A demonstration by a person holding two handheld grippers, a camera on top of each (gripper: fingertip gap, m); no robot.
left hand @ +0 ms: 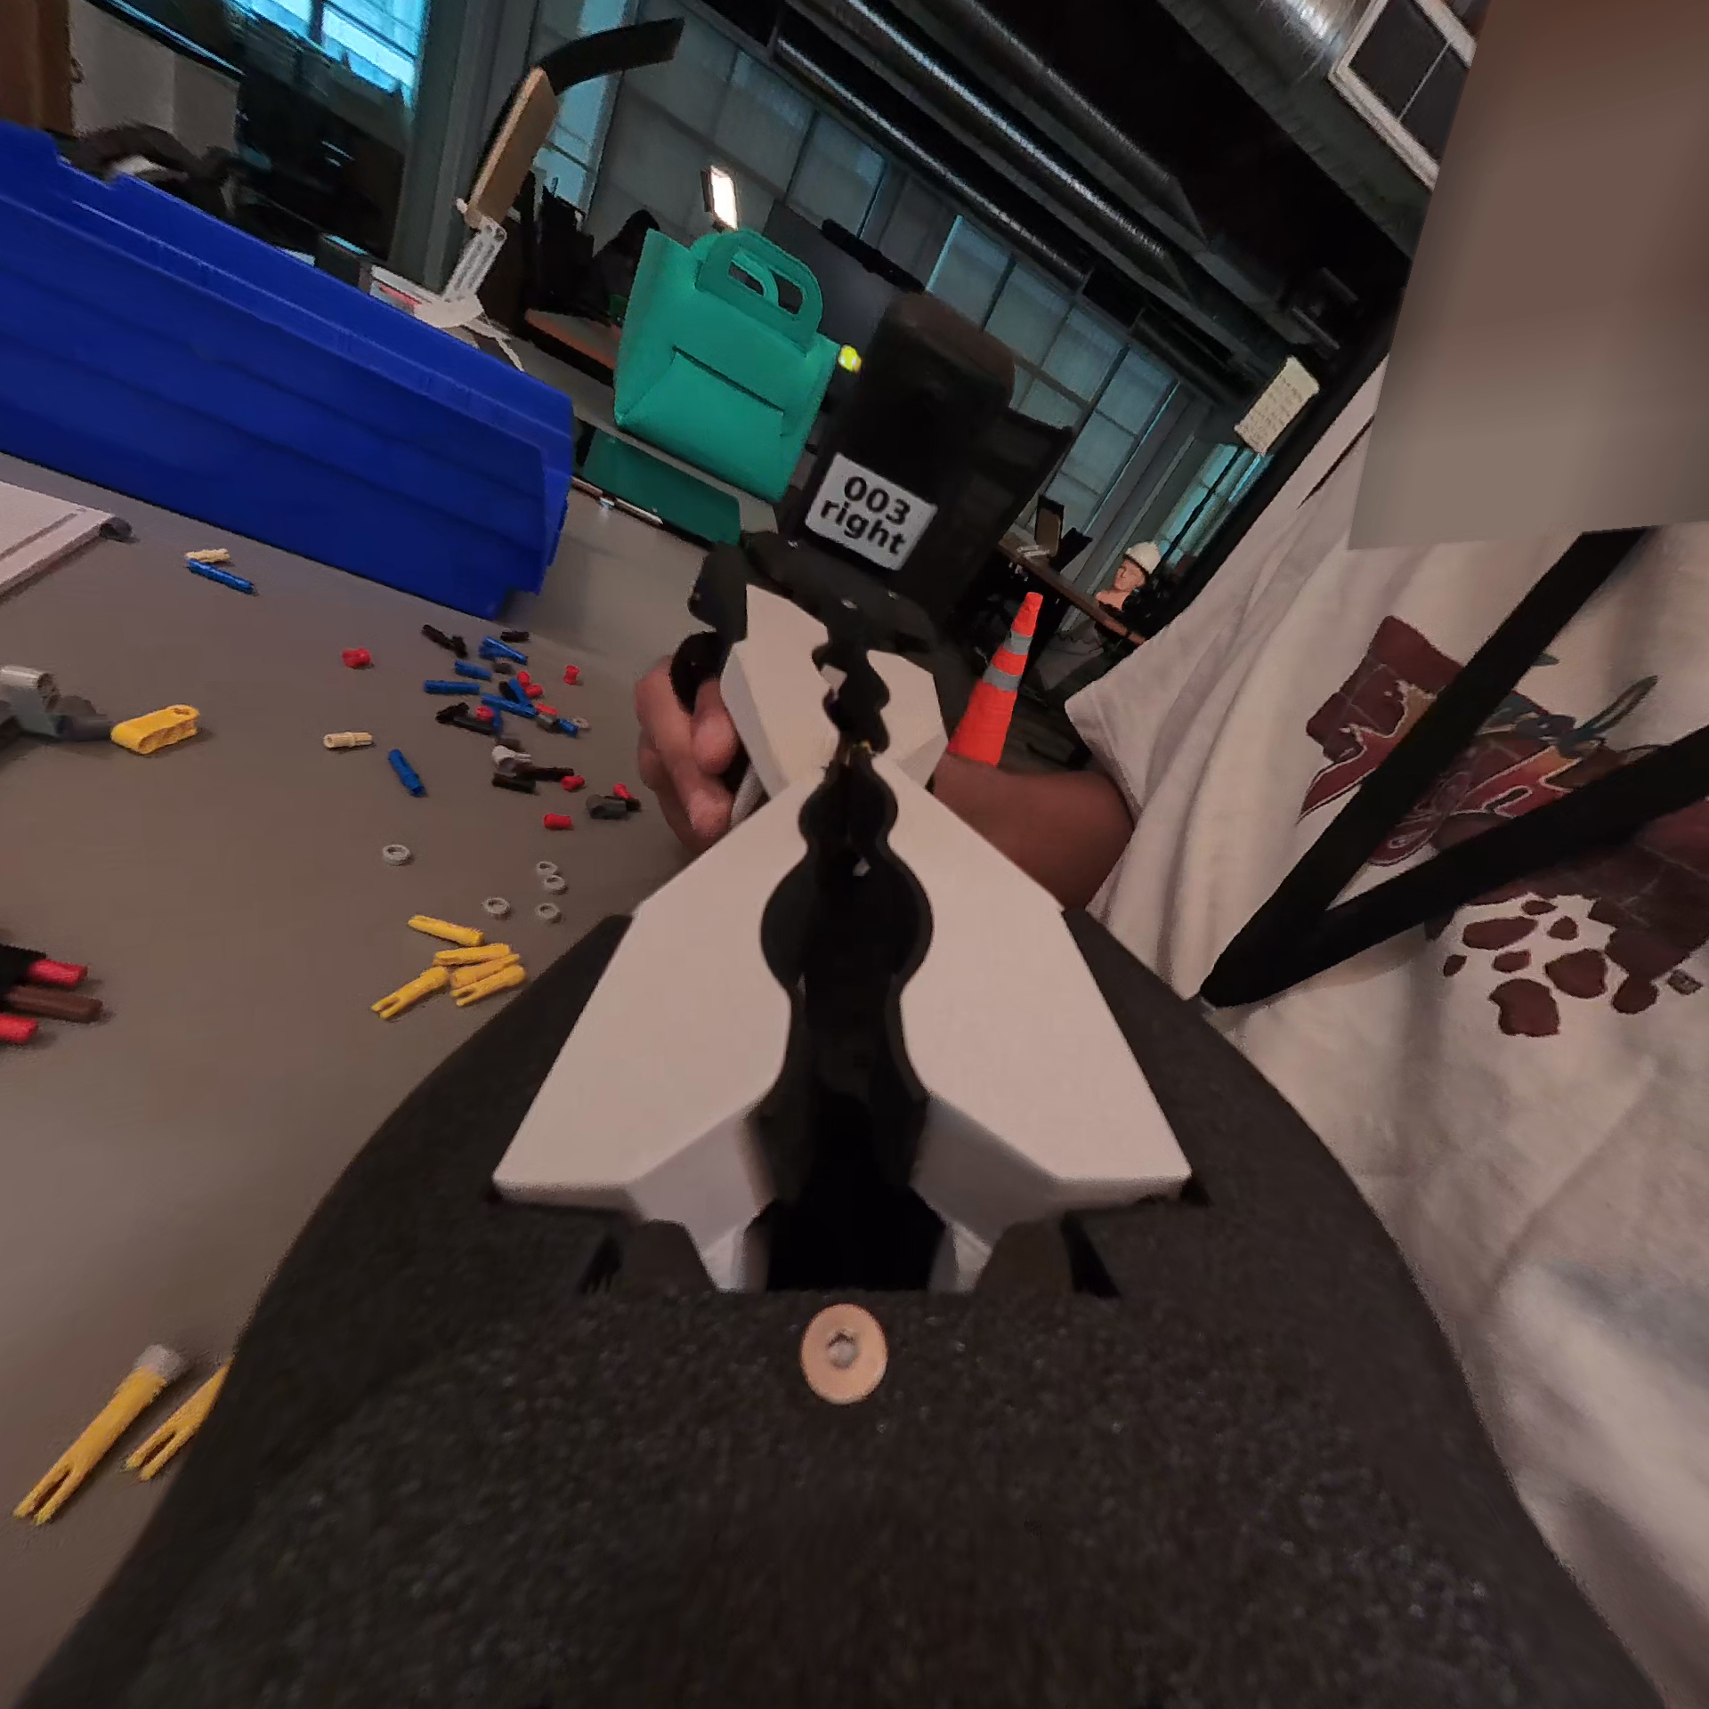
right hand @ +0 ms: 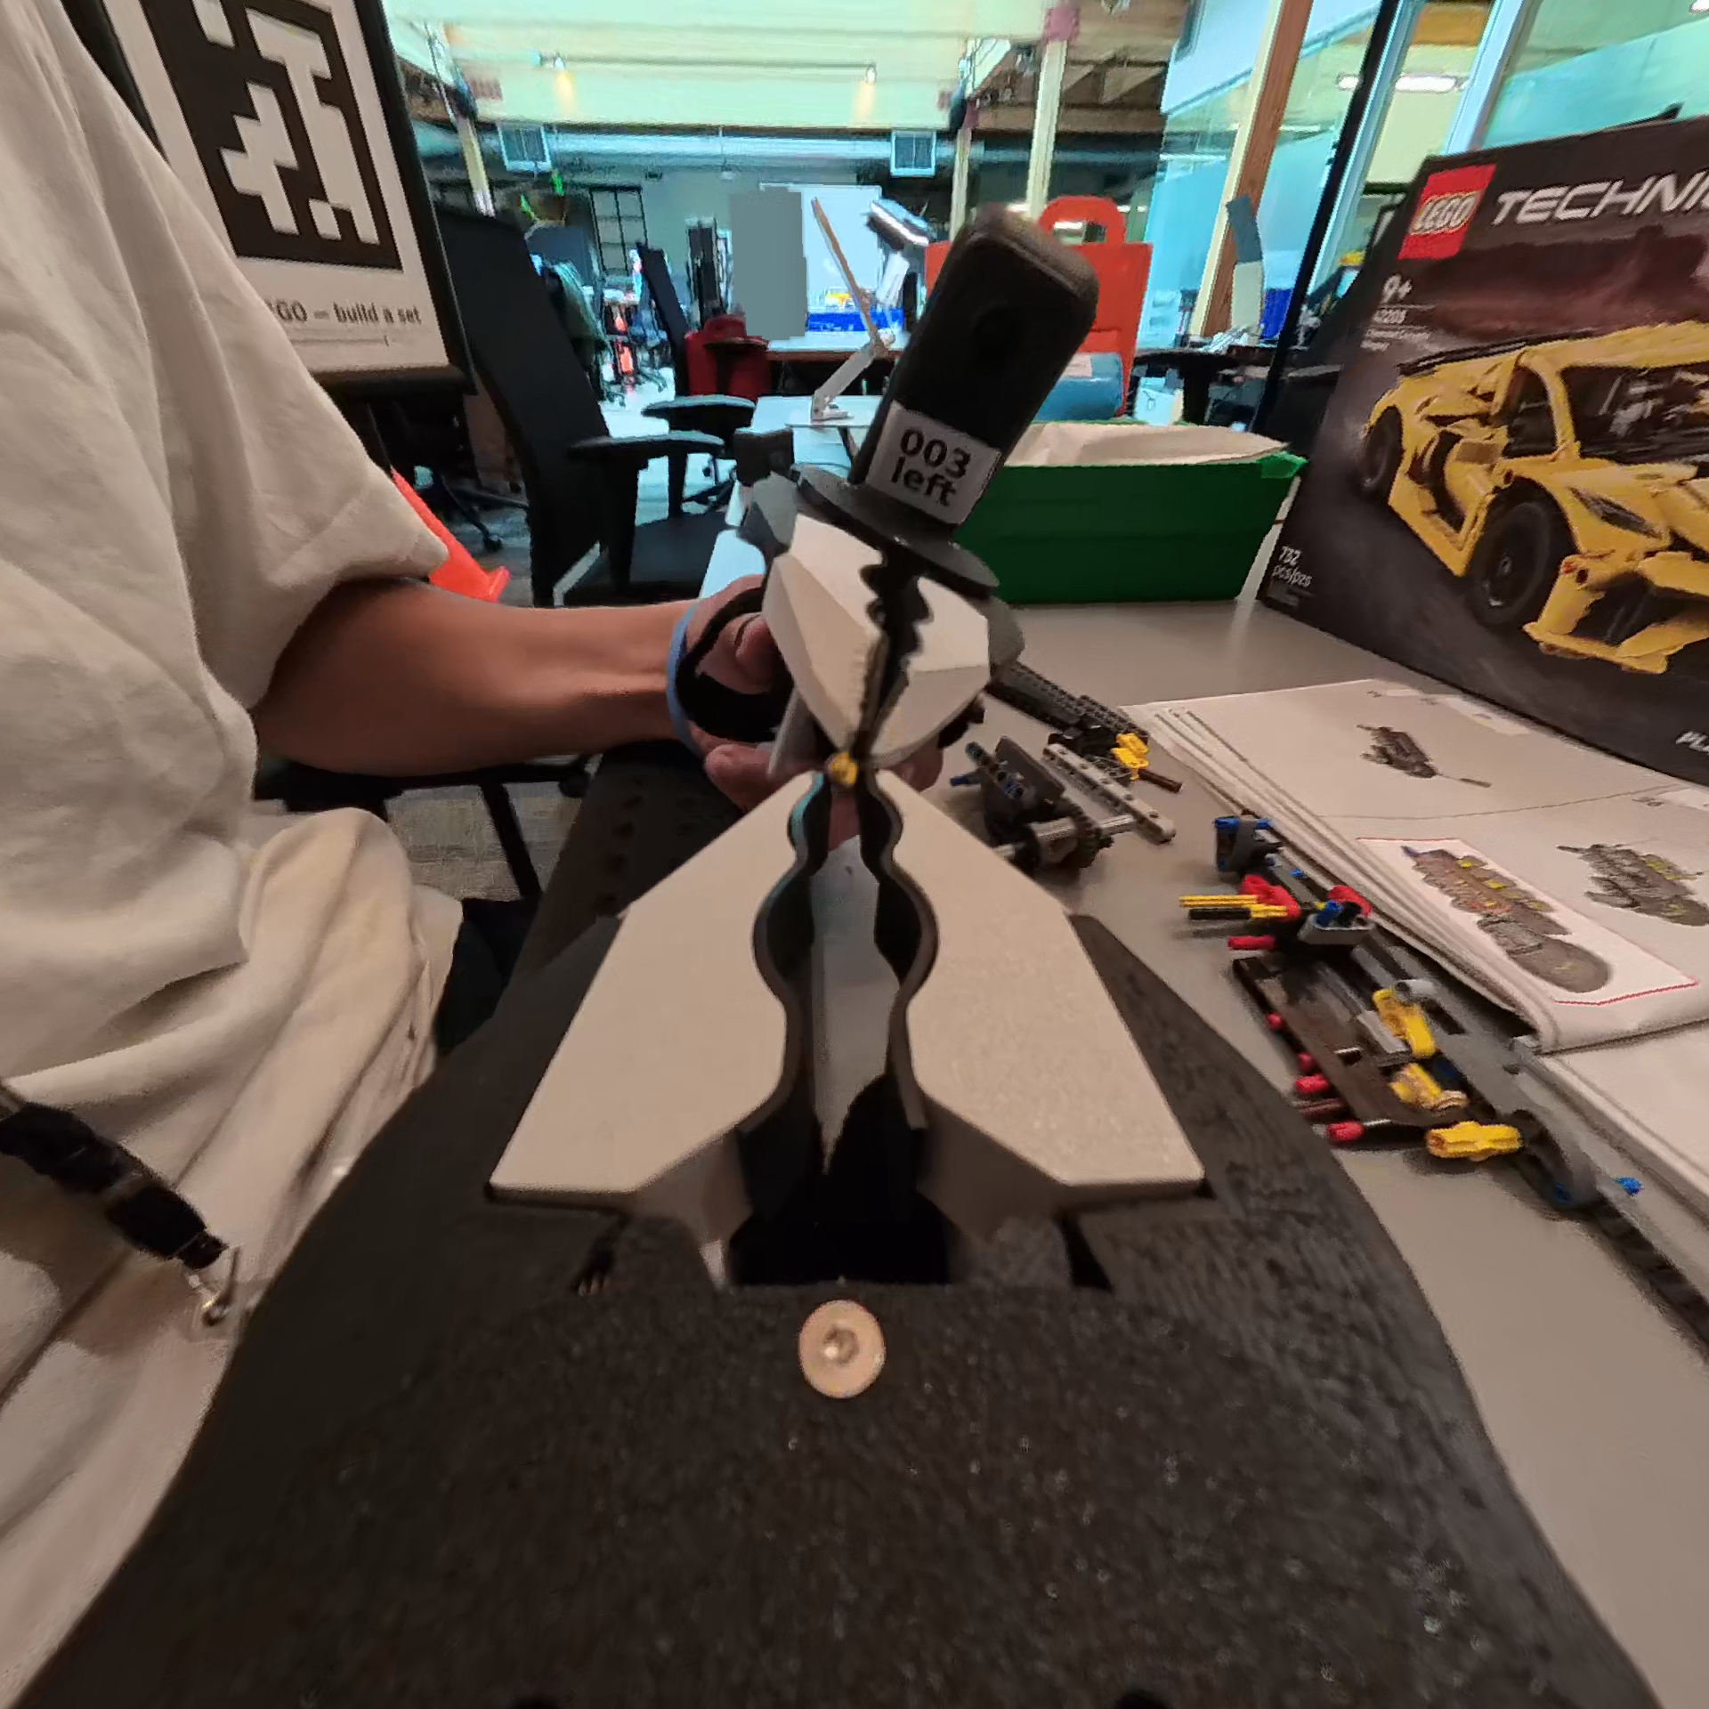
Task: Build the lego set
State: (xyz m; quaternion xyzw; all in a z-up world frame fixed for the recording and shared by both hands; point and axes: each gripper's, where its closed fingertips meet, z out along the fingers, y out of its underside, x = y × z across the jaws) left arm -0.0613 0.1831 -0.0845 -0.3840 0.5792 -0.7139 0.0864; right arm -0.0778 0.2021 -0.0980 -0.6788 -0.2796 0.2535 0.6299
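Right wrist view: both claws meet tip to tip over a tiny yellow piece (right hand: pixel 842 768).
Biggest risk first: the clenched right gripper (right hand: pixel 846 786) and left gripper (left hand: pixel 855 768) pinch it, seemingly together, above the table edge, so any twist could drop it to the floor; smaller risk, misaligned pressing. Small and yellow, its shape is unclear.

Bare table (left hand: pixel 231 1156) at nine o'clock in the left wrist view lies between scattered pins (left hand: pixel 504 703) and yellow axles (left hand: pixel 458 976); the blue bins (left hand: pixel 277 388) wall off ten o'clock.
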